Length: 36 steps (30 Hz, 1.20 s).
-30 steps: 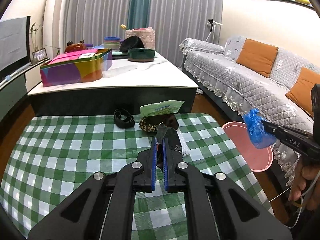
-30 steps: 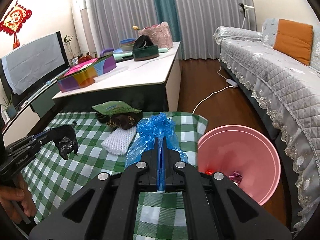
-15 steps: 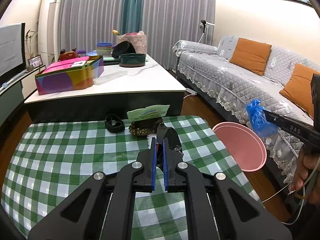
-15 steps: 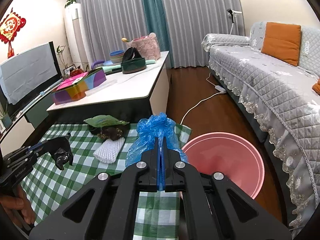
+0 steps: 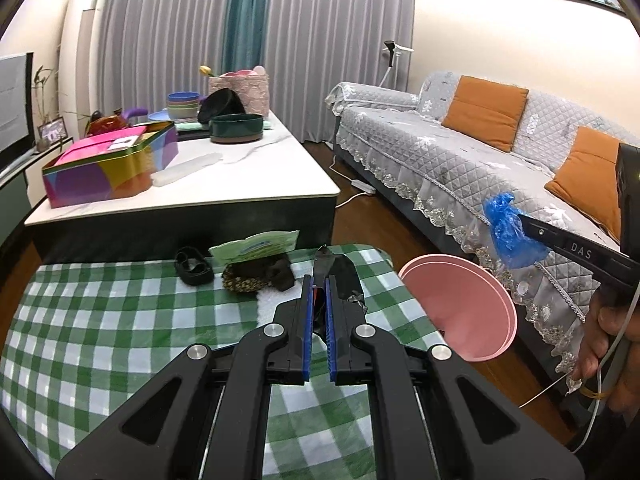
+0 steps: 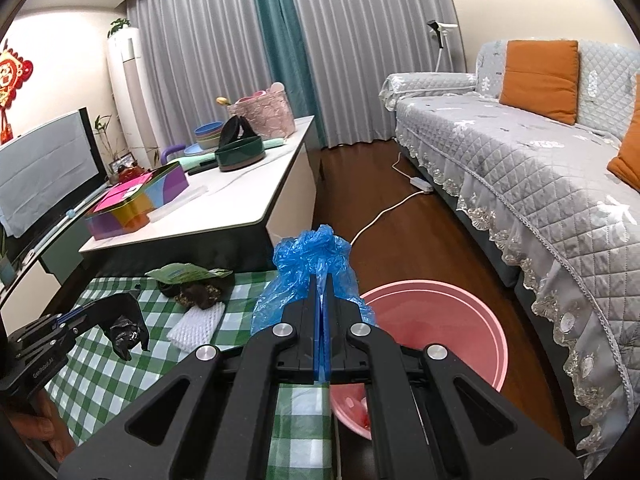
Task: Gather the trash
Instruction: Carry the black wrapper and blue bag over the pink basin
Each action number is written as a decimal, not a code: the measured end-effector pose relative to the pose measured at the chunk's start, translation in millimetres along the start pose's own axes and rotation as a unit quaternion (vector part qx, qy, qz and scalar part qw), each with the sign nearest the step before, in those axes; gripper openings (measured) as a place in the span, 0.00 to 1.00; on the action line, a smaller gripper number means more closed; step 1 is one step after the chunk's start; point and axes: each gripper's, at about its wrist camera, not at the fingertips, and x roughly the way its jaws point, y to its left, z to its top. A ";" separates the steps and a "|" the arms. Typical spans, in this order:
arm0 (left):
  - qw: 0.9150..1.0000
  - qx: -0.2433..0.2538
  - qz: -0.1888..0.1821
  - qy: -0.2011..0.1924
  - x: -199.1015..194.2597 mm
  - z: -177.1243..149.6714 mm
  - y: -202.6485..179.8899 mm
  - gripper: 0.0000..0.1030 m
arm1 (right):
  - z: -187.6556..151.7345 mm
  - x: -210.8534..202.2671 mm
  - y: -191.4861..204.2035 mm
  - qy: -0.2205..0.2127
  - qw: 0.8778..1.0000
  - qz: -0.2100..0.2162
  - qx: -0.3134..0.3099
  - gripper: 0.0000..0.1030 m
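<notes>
- The counter [image 5: 100, 320], with its green checked cloth, fills the near left of both views, and several things lie at its far edge.
- The pink basin [image 6: 448, 320] stands on the floor just right of the counter, between it and the sofa; a few small pieces lie at its bottom (red and pale, too small to name), so I judge that some trash is already collected.
- The right tongs [image 6: 322, 284] are closed on a crumpled blue plastic bag [image 6: 312, 256] and hold it in the air near the basin's left rim, above the counter's right edge. It is not yet released.
- The left tongs [image 5: 318, 284] are closed on a black crumpled wrapper [image 6: 126, 330], lifted above the cloth at the left, well apart from the basin.
- On the counter remain a green packet [image 5: 256, 244], resting on a dark patterned bundle [image 5: 256, 276], a white foam net [image 6: 196, 322] just near of them, and a black loop [image 5: 192, 268] to the left.
- In my judgement the task is in the middle: two pieces are held and must be dropped into the basin, and the far-edge pieces are left (if all of them count as trash, which I cannot tell).
</notes>
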 end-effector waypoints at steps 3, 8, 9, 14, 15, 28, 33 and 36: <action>1.000 0.002 -0.005 0.001 6.3 3.0 -5.6 0.05 | 1.6 3.0 -8.4 0.002 1.000 -0.008 0.009 0.01; 1.000 0.005 -0.013 0.002 17.3 7.5 -13.9 0.05 | 2.0 7.6 -19.5 0.006 1.000 -0.019 0.018 0.01; 1.000 0.004 -0.014 0.003 19.6 8.5 -14.7 0.05 | 1.5 8.4 -21.5 0.007 1.000 -0.022 0.019 0.01; 1.000 0.007 -0.022 0.003 29.6 13.1 -22.4 0.05 | -0.8 11.2 -30.2 0.009 0.999 -0.035 0.023 0.01; 1.000 0.008 -0.024 0.003 31.4 14.0 -24.7 0.05 | -1.2 12.0 -31.9 0.010 0.999 -0.038 0.023 0.01; 0.998 0.022 -0.053 0.007 59.4 24.3 -55.0 0.05 | -8.6 23.8 -50.8 0.023 0.997 -0.066 0.024 0.01; 0.997 0.031 -0.066 0.007 72.0 30.6 -70.6 0.05 | -10.9 28.4 -58.7 0.028 0.996 -0.085 0.021 0.01; 0.996 0.039 -0.075 0.009 81.3 34.9 -82.8 0.05 | -11.8 30.9 -65.6 0.031 0.995 -0.097 0.021 0.01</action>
